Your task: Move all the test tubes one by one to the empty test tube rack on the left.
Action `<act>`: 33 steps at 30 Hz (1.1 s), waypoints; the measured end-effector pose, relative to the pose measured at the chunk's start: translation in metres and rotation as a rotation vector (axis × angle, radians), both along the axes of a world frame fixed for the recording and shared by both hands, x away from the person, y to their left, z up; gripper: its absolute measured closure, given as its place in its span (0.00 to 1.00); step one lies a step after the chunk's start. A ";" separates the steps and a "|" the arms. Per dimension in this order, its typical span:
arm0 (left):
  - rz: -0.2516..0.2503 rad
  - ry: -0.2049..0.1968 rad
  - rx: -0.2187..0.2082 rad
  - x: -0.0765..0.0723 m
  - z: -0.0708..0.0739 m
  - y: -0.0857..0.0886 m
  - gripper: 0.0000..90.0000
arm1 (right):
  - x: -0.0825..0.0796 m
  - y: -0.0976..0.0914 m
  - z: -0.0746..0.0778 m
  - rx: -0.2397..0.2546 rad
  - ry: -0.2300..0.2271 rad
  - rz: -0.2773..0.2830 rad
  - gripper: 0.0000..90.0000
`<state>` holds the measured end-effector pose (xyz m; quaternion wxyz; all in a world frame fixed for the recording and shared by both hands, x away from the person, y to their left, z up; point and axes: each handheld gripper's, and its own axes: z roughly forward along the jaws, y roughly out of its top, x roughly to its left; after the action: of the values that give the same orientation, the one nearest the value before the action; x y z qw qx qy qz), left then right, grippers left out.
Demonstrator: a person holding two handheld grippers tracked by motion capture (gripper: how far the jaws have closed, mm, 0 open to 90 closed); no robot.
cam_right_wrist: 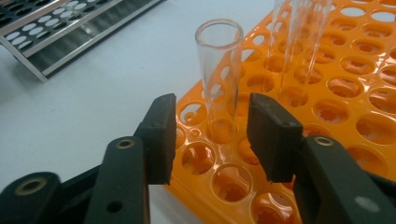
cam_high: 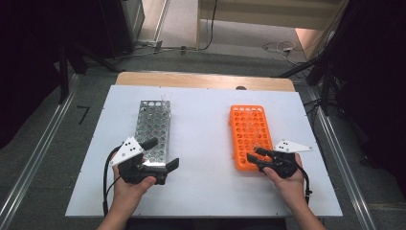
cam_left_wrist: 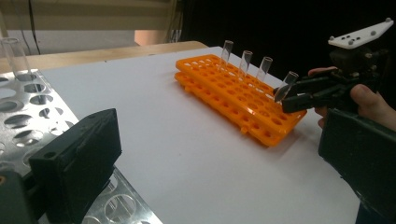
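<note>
An orange tube rack lies at the right of the white table, with several clear glass tubes upright in it. My right gripper is at the rack's near corner, its jaws on either side of the nearest tube with a gap on both sides. The same gripper and tube are seen from the side in the left gripper view. A metal rack lies at the left. My left gripper hangs open over its near end, nothing between its pads.
A single clear tube stands at the far end of the metal rack. The white board between the two racks is bare. Beyond the table's far wooden edge are floor cables and dark stands.
</note>
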<state>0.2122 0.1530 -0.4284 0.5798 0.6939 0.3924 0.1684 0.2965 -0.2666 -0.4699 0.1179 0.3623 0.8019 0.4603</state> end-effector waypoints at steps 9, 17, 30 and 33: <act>-0.017 0.004 0.032 -0.004 -0.006 -0.008 0.00 | -0.001 0.006 -0.006 -0.030 -0.033 -0.036 0.67; -0.024 0.013 0.038 -0.002 -0.008 -0.012 0.00 | -0.003 0.007 -0.009 -0.044 -0.082 -0.045 0.80; -0.027 0.015 0.036 -0.001 -0.008 -0.013 0.00 | -0.001 0.002 0.003 0.004 -0.087 -0.049 0.82; -0.028 0.011 0.034 -0.001 -0.007 -0.014 0.00 | -0.002 0.000 0.014 0.014 -0.094 -0.047 0.82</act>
<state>0.2112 0.1395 -0.4353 0.5677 0.7101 0.3832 0.1631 0.2947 -0.2663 -0.4556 0.1637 0.3599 0.7836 0.4793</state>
